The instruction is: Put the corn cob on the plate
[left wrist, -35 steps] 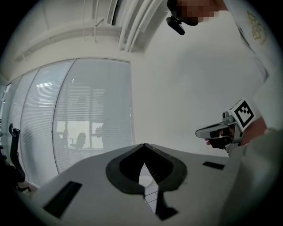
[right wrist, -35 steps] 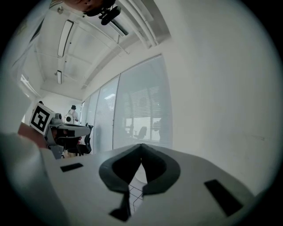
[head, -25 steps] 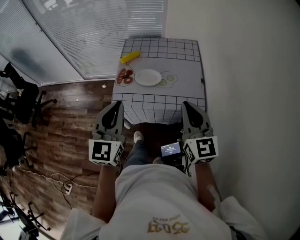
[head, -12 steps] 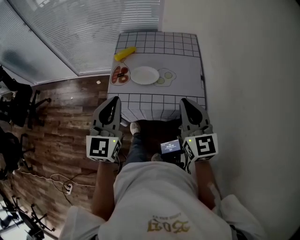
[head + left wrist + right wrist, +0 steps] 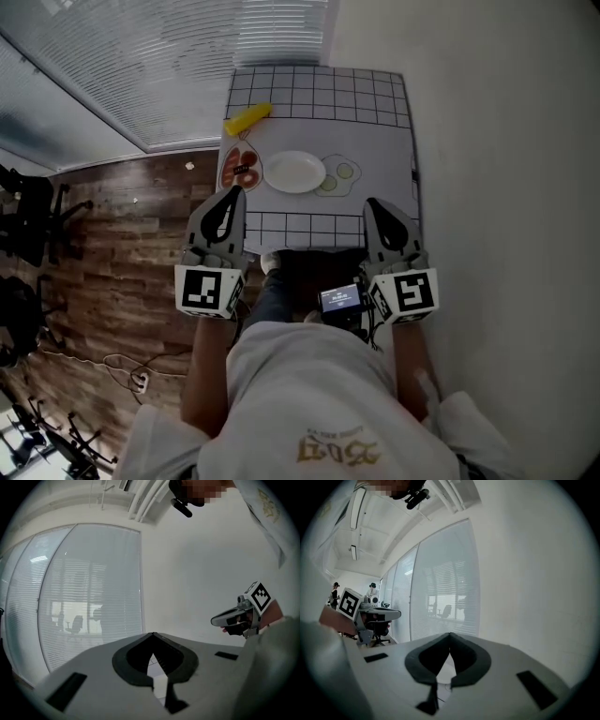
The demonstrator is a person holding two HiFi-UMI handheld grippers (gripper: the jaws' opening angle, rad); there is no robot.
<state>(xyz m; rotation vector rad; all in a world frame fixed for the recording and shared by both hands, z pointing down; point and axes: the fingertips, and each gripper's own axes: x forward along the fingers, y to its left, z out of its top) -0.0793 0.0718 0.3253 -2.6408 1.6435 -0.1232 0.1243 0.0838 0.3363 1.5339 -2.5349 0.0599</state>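
Observation:
In the head view a yellow corn cob (image 5: 247, 118) lies at the far left of a small table with a white grid cloth (image 5: 375, 131). An empty white plate (image 5: 294, 172) sits in the table's middle. My left gripper (image 5: 231, 194) is shut and empty, held short of the table's near left corner. My right gripper (image 5: 375, 206) is shut and empty too, just before the near right edge. Both point level toward the table. In the left gripper view the left gripper (image 5: 152, 634) has its jaws meeting at the tip; the right gripper (image 5: 450, 635) looks the same in its own view.
A small plate of reddish food (image 5: 242, 167) lies left of the white plate, and a mat with pale slices (image 5: 339, 174) lies to its right. A white wall (image 5: 506, 141) runs along the right. Window blinds (image 5: 159, 66) and wooden floor (image 5: 122, 253) are at the left.
Both grippers have moved forward toward the table, which now sits closer and lower in the head view. Their jaws stayed shut.

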